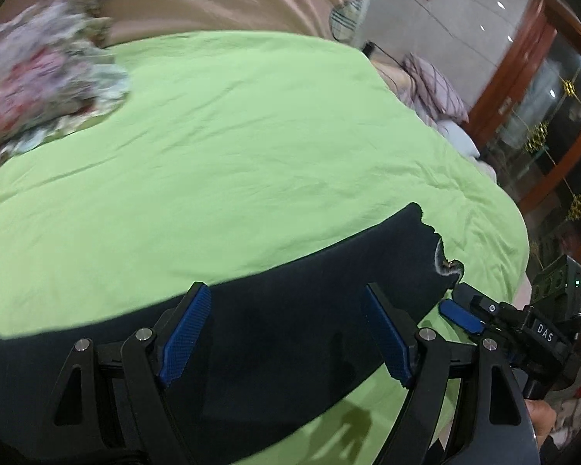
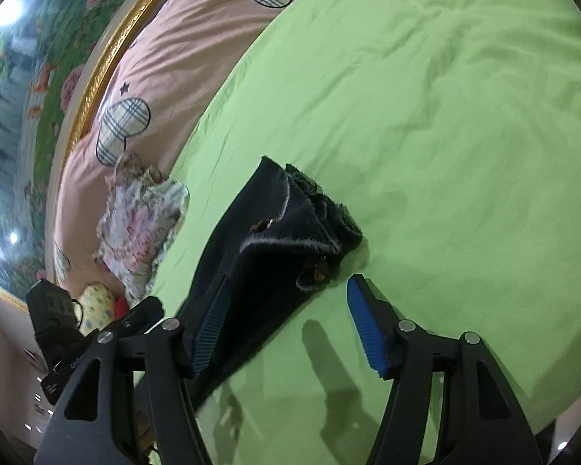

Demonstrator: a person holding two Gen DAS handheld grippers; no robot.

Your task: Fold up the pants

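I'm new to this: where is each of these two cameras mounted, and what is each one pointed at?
Left wrist view: sits on the left tool, looking down along its open blue fingers at dark pants on a green sheet; the right tool and part of a hand show at right.
Right wrist view: sits on the right tool, aimed at the pants' frayed end; the left tool's body shows at left.
Both share the pants, green sheet, floral cloth and pink bedding.
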